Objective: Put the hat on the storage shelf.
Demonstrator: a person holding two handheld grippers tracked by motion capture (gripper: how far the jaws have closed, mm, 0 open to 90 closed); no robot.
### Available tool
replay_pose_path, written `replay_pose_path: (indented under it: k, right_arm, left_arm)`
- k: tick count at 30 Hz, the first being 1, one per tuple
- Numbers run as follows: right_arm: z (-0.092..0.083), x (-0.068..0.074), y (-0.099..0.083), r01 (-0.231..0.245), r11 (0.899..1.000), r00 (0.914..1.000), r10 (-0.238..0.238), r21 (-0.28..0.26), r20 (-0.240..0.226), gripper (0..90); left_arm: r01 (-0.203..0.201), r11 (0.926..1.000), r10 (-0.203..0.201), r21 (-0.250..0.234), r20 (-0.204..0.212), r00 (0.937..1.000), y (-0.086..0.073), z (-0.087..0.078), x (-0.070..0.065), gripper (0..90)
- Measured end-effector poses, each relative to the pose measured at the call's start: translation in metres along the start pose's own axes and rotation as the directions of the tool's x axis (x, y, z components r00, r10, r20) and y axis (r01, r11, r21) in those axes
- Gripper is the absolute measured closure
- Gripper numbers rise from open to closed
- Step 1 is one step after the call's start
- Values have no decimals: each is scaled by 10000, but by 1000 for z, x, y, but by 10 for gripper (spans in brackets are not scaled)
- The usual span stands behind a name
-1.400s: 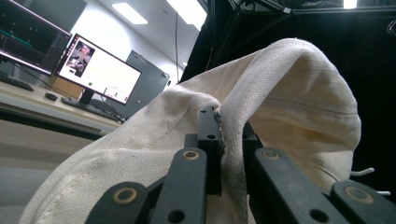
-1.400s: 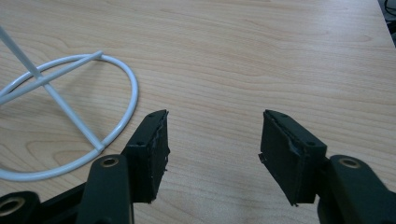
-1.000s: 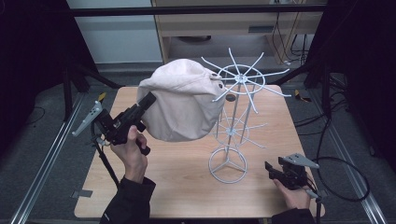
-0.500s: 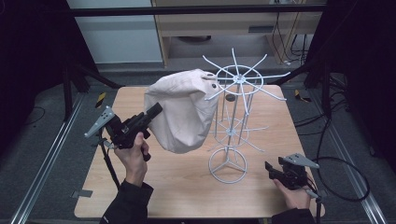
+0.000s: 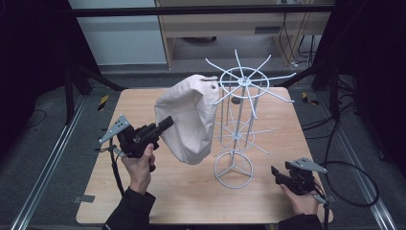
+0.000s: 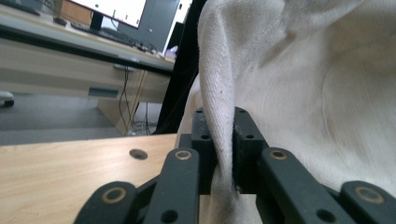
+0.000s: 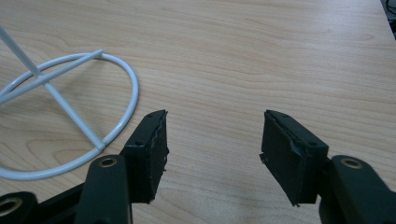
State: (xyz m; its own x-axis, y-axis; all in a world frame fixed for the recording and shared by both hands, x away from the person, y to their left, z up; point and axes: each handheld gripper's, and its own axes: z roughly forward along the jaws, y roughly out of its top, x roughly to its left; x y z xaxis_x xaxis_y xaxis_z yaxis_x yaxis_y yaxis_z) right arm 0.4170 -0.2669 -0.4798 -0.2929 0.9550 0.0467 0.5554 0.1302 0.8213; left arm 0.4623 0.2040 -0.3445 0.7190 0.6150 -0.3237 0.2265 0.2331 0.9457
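A cream cloth bag [image 5: 189, 117] hangs by its top from a prong of the white wire rack [image 5: 237, 122] at mid table. My left gripper [image 5: 165, 124] is shut on a fold at the bag's left side. In the left gripper view the cloth bag [image 6: 299, 88] rises as a pinched ridge between the two black jaws of the left gripper [image 6: 223, 144]. My right gripper [image 5: 276, 173] rests low at the table's front right, open and empty. In the right gripper view the right gripper [image 7: 212, 154] stands wide over bare wood, beside the rack's ring base [image 7: 70, 140].
The wooden table [image 5: 143, 201] has black rails along both sides and dark floor around it. A cabinet [image 5: 230, 24] stands behind the table. Cables [image 5: 354, 182] trail on the floor at the right.
The bag has swung down from a raised, spread position to hang from the rack's prong. My left gripper has moved lower and rightward with the cloth. The right gripper has stayed still.
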Motion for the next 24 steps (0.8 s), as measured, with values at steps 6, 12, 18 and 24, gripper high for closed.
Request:
replay_pose_path:
  k: [6,12,18,24]
  right_arm:
    - [0,1,0,20,10000,10000,-20,1,-28,407]
    - [-1,0,0,-73,10000,10000,73,-25,-10,404]
    - [-1,-1,-1,-88,10000,9999,88,-15,47,397]
    - [-1,-2,-1,-139,9999,9999,139,-8,72,371]
  left_arm:
    - [-838,9938,860,729,-278,9959,1,-4,-7,664]
    - [-1288,9851,1363,1141,-605,9888,1,-19,-8,535]
    - [-1213,9777,1486,1716,-1566,9764,-14,-55,13,458]
    - [-816,9648,1505,2501,-2703,9509,-36,-77,38,381]
